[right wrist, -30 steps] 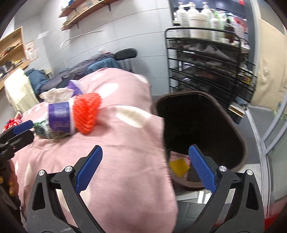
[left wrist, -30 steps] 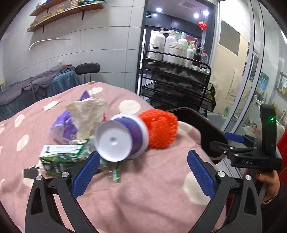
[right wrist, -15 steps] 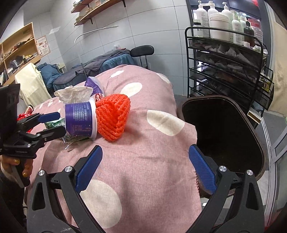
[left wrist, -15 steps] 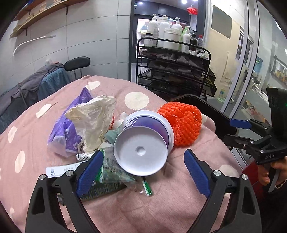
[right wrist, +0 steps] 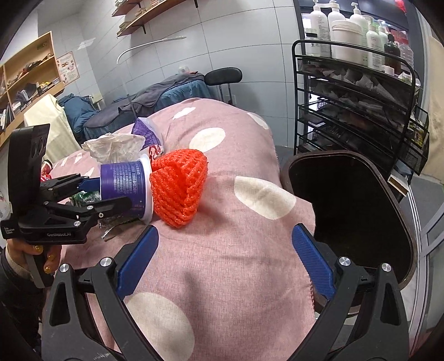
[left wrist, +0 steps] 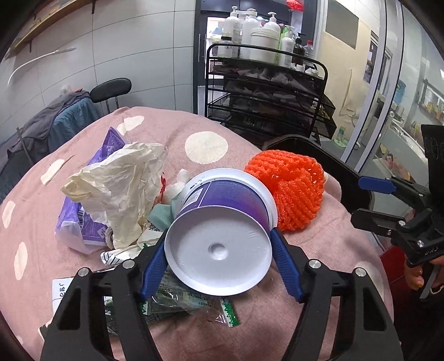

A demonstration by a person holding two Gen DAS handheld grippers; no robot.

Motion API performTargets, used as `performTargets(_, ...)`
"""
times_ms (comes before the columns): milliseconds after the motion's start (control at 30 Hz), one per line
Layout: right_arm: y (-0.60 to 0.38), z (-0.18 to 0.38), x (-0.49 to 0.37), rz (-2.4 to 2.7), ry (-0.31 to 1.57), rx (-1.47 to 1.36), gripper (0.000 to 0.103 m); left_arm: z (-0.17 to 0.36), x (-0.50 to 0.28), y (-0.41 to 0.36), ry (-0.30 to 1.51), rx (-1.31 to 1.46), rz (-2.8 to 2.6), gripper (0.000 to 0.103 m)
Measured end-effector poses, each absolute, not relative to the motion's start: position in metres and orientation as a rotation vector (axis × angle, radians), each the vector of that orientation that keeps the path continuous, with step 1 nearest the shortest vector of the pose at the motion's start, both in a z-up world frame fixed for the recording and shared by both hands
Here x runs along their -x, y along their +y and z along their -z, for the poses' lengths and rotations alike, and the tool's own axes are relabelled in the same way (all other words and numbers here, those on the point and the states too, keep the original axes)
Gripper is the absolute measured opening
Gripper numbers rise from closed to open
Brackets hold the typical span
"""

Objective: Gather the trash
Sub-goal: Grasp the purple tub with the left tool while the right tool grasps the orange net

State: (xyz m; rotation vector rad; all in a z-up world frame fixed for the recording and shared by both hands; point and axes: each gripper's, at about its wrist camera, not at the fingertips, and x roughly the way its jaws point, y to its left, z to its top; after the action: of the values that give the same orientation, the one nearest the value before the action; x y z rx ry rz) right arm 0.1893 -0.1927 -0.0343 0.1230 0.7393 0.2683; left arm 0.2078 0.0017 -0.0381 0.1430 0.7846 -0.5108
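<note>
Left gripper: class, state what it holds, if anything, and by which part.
The left gripper, jaws just closing, clasps the purple-and-white tub by its sides near the white base. The right gripper holds nothing.

- Grey tiled wall [left wrist: 155,55] with wooden shelves [right wrist: 144,16]
- Black wire rack [right wrist: 355,91] holding pump bottles [left wrist: 249,27]
- Black stool [left wrist: 111,87]
- Glass partition [left wrist: 388,91]

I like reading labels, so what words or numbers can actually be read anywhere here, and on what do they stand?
"GenRoboLAI", roughly: on the left hand-held gripper, on its black body.
"DAS": on the right hand-held gripper, on its black body.
Purple cup: printed label, too small to read.
Purple packet: barcode and print, unreadable.
White paper slip: characters, too blurred.
Bottles on the black rack: labels unreadable.
</note>
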Motion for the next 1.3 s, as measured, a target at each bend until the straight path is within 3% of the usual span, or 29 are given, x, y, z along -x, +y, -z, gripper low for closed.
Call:
performTargets(600,-0.168,0.032,-0.242,-0.396,0.795,-0.158,0.094,-0.013,-0.180,0.029,0.616,0.048,0.445,0.069)
performTargets(800,-0.155,0.037,-0.255,-0.400,0.822,-0.131,0.074,-0.014,-0.164,0.030,0.592,0.047,0.399,0.069)
performTargets(967,-0.151,0.041,-0.256,-0.408,0.822,-0.118,0.038,-0.006,-0.156,0.028,0.608,0.069,0.398,0.069)
performTargets(1067,-0.152,0.038,-0.249,-0.411,0.789,-0.120,0.032,-0.002,-0.153,0.025,0.614,0.064,0.394,0.069)
performTargets(1300,-0.168,0.028,-0.229,-0.382,0.721,-0.153,0.029,-0.002,-0.147,0.013,0.612,0.065,0.421,0.069)
